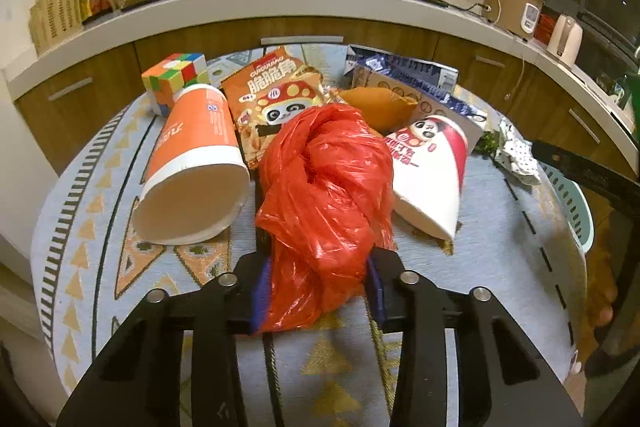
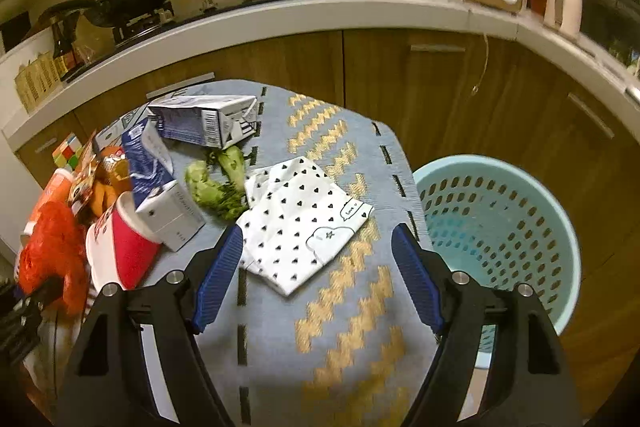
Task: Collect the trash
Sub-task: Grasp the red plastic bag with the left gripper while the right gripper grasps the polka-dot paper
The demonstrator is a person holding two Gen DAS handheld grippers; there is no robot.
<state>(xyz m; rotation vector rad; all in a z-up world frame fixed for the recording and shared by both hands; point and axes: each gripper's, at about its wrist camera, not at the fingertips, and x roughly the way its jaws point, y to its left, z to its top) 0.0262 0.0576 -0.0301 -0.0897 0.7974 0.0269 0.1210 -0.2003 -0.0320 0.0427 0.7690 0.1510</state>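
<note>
Trash covers the patterned table (image 2: pixel 280 359). My left gripper (image 1: pixel 316 287) clenches the red plastic bag (image 1: pixel 324 179) at table centre. My right gripper (image 2: pixel 318 279) gapes, the heart-print packet (image 2: pixel 300 223) at twelve o'clock, the blue basket (image 2: pixel 496 227) at three.

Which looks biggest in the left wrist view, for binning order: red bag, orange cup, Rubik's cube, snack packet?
1. red bag, though it sits nearest the camera, between the left gripper's pads
2. orange cup
3. snack packet, partly hidden, so unsure
4. Rubik's cube
</note>
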